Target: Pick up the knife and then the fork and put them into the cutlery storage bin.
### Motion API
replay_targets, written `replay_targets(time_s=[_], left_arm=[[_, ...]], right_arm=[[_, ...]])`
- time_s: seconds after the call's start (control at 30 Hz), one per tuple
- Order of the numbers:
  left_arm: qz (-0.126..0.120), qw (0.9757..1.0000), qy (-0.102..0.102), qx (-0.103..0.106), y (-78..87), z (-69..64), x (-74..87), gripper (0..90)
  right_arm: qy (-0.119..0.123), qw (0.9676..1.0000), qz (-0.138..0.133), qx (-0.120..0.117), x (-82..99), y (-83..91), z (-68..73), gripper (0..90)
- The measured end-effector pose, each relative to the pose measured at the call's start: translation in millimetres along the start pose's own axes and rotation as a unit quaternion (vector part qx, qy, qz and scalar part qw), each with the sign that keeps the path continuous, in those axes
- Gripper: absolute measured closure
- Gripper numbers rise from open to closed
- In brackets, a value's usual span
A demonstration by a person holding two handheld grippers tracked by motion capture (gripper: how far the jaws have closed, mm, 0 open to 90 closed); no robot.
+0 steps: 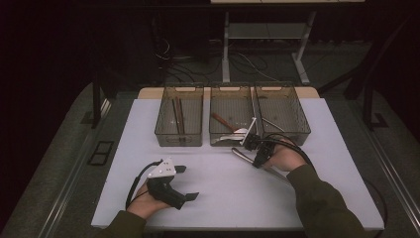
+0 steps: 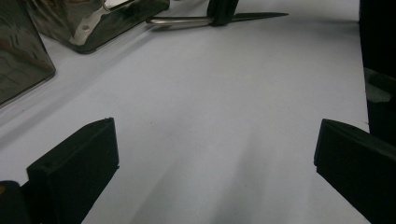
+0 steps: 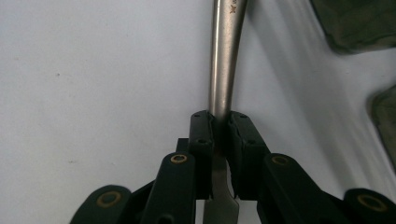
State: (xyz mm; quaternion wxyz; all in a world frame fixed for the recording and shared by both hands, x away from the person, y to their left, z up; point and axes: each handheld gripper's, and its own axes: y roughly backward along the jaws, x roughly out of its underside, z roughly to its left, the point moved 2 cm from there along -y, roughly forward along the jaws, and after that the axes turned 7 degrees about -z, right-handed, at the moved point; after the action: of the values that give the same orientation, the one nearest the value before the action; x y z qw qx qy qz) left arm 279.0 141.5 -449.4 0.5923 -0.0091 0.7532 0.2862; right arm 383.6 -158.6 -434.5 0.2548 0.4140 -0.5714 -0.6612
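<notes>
Forearms: both come in from the near edge in dark green sleeves; each hand carries a gripper.
Left gripper (image 1: 187,182): rests low on the near-left part of the table, jaws spread wide with nothing between them; in the left gripper view only bare table lies between the two pads.
Right gripper (image 1: 251,145): right of centre, just short of the bins, jaws clenched on a metal utensil.
Metal utensil (image 3: 225,60): slim steel handle; its wider flat end passes between the pads (image 3: 201,140) in the right gripper view. It lies slantwise, low over or on the table; contact cannot be told. What sort of utensil it is stays unclear.
Table (image 1: 223,193): plain white top, matte, faint specks.
Bins: three clear plastic ones side by side at the far edge.
Left bin (image 1: 179,116): brown sticks, probably chopsticks.
Middle bin (image 1: 232,115): a brown-handled piece and a pale spoon-like item.
Right bin (image 1: 282,111): a thin metal piece, type not legible.
Progress (judgement): reads as sorting cutlery into bins. Several pieces already binned; this one is gripped but not lifted clear or dropped. Left to do: carry it over a rim, pick the bin, release. No other loose cutlery seen on the table.
Room: dim; dark floor, cables, pale legs of another table beyond.
</notes>
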Motion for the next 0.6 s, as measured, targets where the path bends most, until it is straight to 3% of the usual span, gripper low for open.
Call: replay_targets(time_s=[0.27,0.4,0.6], left_arm=[[0.0,1.0,0.0,-0.001,0.1,0.0,0.0,0.0],[-0.001,1.0,0.0,0.0,0.2,0.3,0.0,0.0],[-0.001,1.0,0.0,-0.001,0.2,0.4,-0.1,0.0]], right_arm=[[0.002,0.9989,-0.046,-0.005,4.1,16.0,-2.4,80.5],[-0.005,0.9962,-0.085,-0.016,9.2,25.3,-7.2,80.5],[-0.017,0.9923,-0.122,-0.013,19.7,38.4,-14.0,80.5]])
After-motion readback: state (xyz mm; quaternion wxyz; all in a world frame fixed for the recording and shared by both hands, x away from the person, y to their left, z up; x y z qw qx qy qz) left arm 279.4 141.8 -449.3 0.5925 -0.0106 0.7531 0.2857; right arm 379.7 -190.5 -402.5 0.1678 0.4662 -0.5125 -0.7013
